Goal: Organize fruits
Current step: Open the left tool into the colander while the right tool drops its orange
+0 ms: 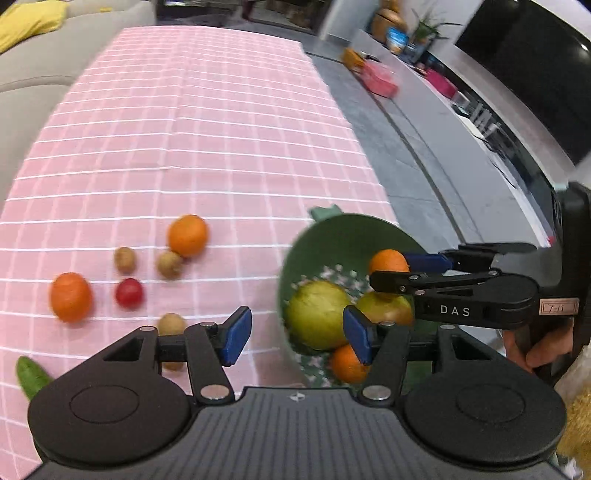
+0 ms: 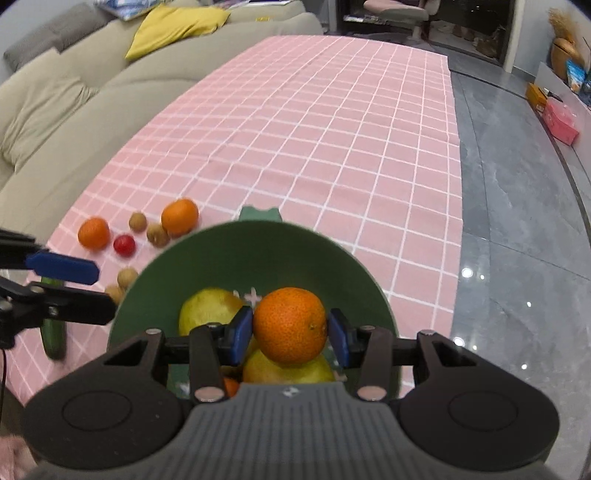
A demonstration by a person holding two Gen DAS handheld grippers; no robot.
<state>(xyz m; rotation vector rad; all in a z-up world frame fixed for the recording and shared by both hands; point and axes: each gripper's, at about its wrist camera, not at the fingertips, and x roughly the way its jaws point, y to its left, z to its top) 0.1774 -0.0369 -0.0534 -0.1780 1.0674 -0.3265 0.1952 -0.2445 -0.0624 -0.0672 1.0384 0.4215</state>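
holding a tangerine (image 2: 290, 325) between its blue pads (image 2: 239, 338), the right tool (image 2: 290, 334) hangs over the green bowl (image 2: 258, 251), clenched on the fruit from both sides. the fruit sits just above the bowl contents, touching or nearly touching the yellow-green pear (image 2: 288, 371) under it; cannot tell which. a second pear (image 2: 207, 308) lies in the bowl to the left of it, and a sliver of another orange fruit (image 2: 231, 386) shows low in the bowl by the tool body. left tool (image 1: 293, 334) is released, pads spread wide with nothing between them, hovering at the bowl's near-left rim; from the left wrist view one pad (image 1: 236, 336) is over the pink checked cloth (image 1: 184, 129), the other over the bowl. bowl stands at the near right part of the table, close to the cloth edge, grey floor (image 2: 517, 221) beyond. still loose on the cloth left of the bowl: two tangerines (image 2: 180, 217) (image 2: 94, 232), a small red fruit (image 2: 124, 244), several small brown round fruits (image 2: 137, 221) and a cucumber (image 2: 53, 332) near the left tool's fingers. one brown fruit touches the farther tangerine; the red one sits between the two tangerines, apart from both. person's hand (image 1: 535, 343) visible on the right tool's grip in the left wrist view. beige sofa (image 2: 74, 110) with a yellow cushion (image 2: 173, 26) runs along the far left side of the table.
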